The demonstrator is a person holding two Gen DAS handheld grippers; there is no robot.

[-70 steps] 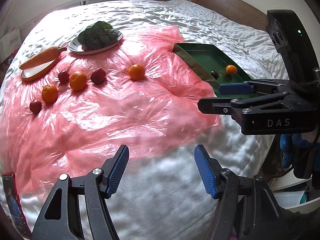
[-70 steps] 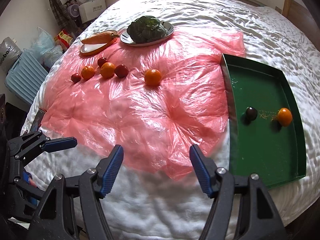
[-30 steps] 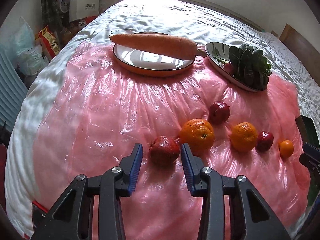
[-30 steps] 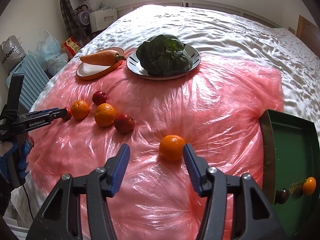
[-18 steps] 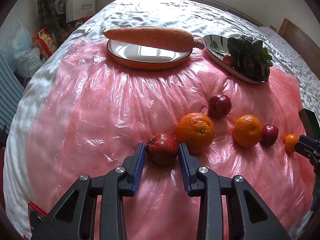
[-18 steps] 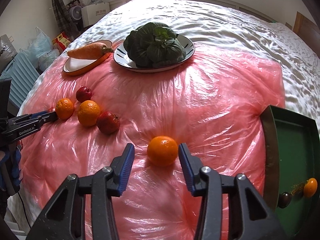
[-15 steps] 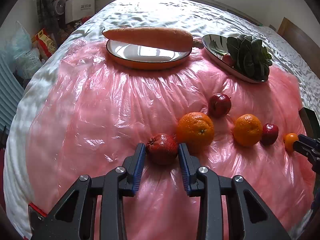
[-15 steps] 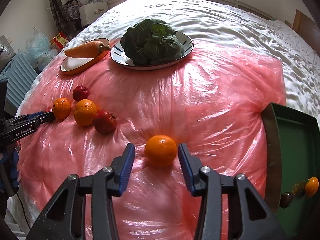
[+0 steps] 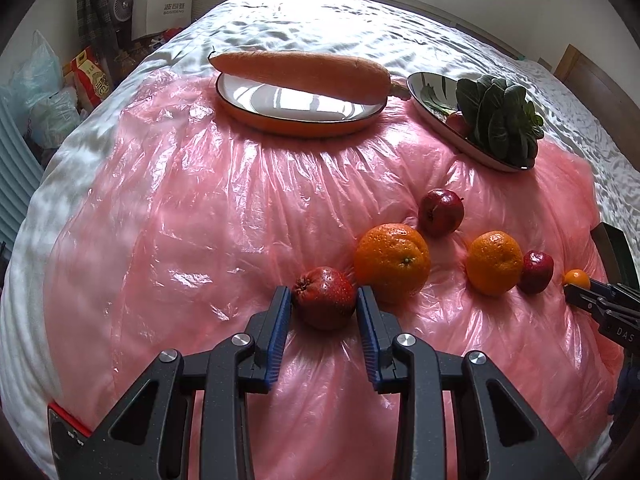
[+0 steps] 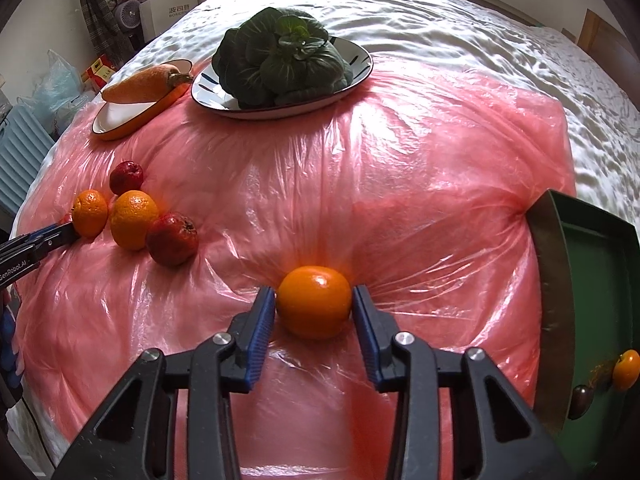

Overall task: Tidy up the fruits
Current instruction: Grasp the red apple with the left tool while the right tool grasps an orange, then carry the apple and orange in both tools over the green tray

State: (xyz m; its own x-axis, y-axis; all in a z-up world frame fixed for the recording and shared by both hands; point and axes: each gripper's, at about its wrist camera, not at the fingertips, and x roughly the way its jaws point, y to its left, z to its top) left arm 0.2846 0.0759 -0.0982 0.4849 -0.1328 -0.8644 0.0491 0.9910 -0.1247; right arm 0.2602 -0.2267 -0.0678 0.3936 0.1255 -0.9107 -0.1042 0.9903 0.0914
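On a bed draped in crinkled pink plastic sheeting (image 9: 200,208), the left gripper (image 9: 324,304) brackets a dark red, round fruit (image 9: 325,297) — its blue-padded jaws are narrowed to the fruit's sides, though firm contact cannot be told. The fruit rests on the sheeting. Just beyond it, touching or nearly so, sits a large orange (image 9: 393,262); further right lie a smaller orange (image 9: 495,262) and a small red fruit (image 9: 536,266), with another red fruit (image 9: 441,212) behind them.

The right gripper (image 10: 314,304) frames a smooth orange citrus fruit (image 10: 315,301) in the same way — jaws drawn in against its flanks, the fruit sitting on the plastic. To its right stands a green metal tray (image 10: 592,280) holding a small orange fruit (image 10: 626,369) and a small dark fruit (image 10: 581,400).

At the far edge of the sheeting, a long carrot (image 9: 300,74) lies across an orange-rimmed white dish (image 9: 296,114), beside a patterned plate (image 10: 224,102) of dark leafy greens (image 10: 280,58).
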